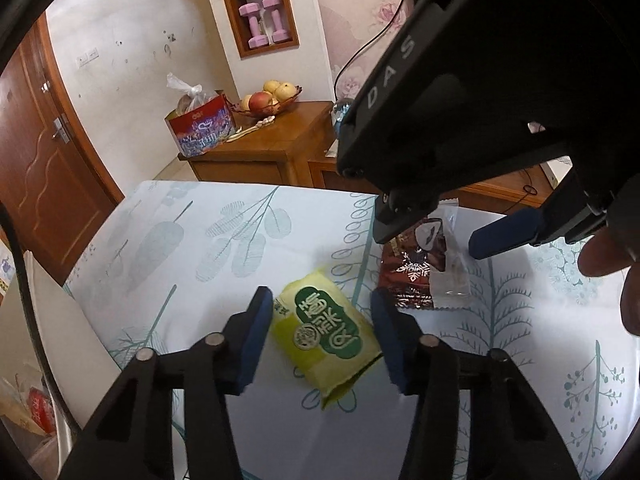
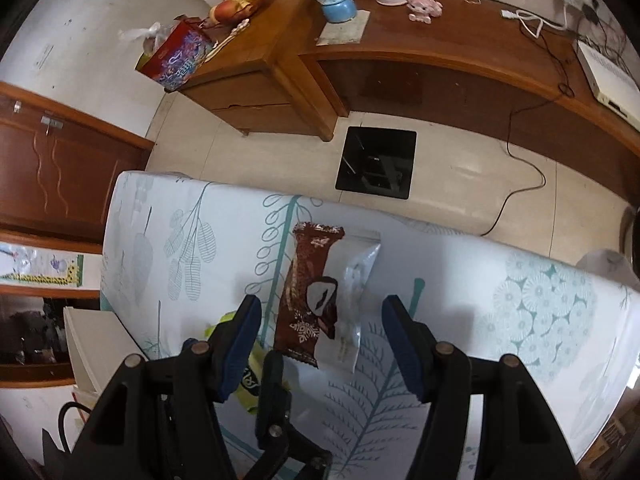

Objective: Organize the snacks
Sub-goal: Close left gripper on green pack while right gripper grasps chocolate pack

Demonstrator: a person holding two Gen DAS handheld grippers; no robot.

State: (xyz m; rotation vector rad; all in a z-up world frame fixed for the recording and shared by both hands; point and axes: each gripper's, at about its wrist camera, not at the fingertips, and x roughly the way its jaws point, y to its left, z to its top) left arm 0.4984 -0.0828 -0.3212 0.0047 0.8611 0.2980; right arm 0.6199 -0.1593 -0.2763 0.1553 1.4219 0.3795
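A yellow-green snack packet point(image 1: 326, 334) lies flat on the leaf-patterned tablecloth point(image 1: 192, 248). My left gripper point(image 1: 320, 330) is open, its blue pads on either side of the packet without touching it. A brown chocolate snack bar point(image 2: 310, 294) lies on the cloth point(image 2: 540, 312), with a clear plastic packet point(image 2: 356, 280) tight against its right side. My right gripper point(image 2: 320, 338) is open above these two, straddling both. In the left wrist view the right gripper point(image 1: 432, 236) hangs over the brown bar point(image 1: 412, 276). The yellow packet point(image 2: 250, 388) peeks out behind the right gripper's left finger.
A wooden cabinet point(image 1: 272, 148) behind the table holds a fruit bowl point(image 1: 266, 100) and a red box point(image 1: 202, 128). A black square panel point(image 2: 376, 162) lies on the floor beyond the table's far edge. A white board point(image 1: 52, 312) stands at the table's left side.
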